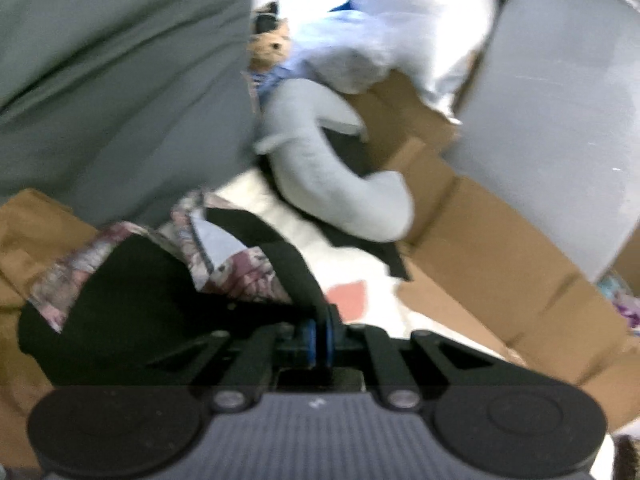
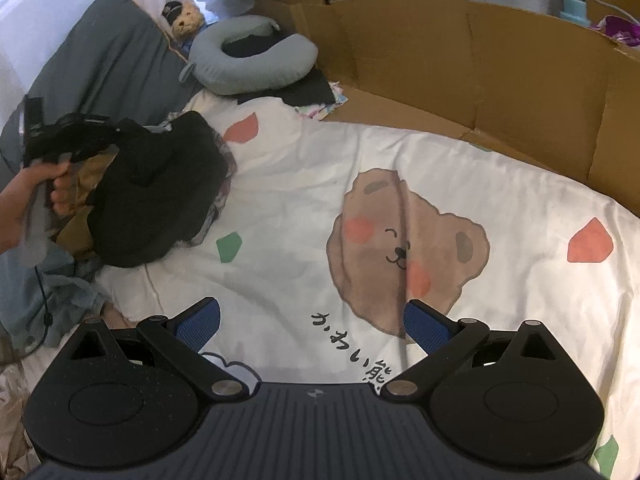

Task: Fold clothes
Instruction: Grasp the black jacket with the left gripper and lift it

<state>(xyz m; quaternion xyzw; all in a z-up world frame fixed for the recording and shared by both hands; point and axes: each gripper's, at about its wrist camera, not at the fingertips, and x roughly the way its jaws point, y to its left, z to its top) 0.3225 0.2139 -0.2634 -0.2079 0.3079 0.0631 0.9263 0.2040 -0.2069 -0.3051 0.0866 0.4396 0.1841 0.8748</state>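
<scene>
Garment, black (image 2: 160, 196), one item, heaped at the left edge of the bedspread (image 2: 304, 168), atop a pile of other clothes in tan and grey-blue. It lay well to the left of the right gripper (image 2: 312, 320) and somewhat beyond it; the left gripper (image 1: 320, 330) was at the garment itself, so the left hand (image 2: 28, 196) was plainly the nearer. Long axis of the bundle ran roughly from the left gripper down toward the near edge of the pile, though crumpling made this only approximate.

Left gripper: blue pads pressed together on a black strap or fold of the garment, which rose taut from the pinch. Right gripper: fingers spread wide, nothing between them, hovering over the printed bear on the bedspread.

Appearance of garment: soft, dark, opaque, bunched with no clear outline; a patterned lining or second fabric in mauve and white floral (image 1: 240, 268) showed at its edge in the left wrist view, which was blurred. Sleeves, collar and hem could not be made out.

Judgement: spreading it flat on the open bedspread to the right would likely need the right gripper to reach leftward for a second corner.
</scene>
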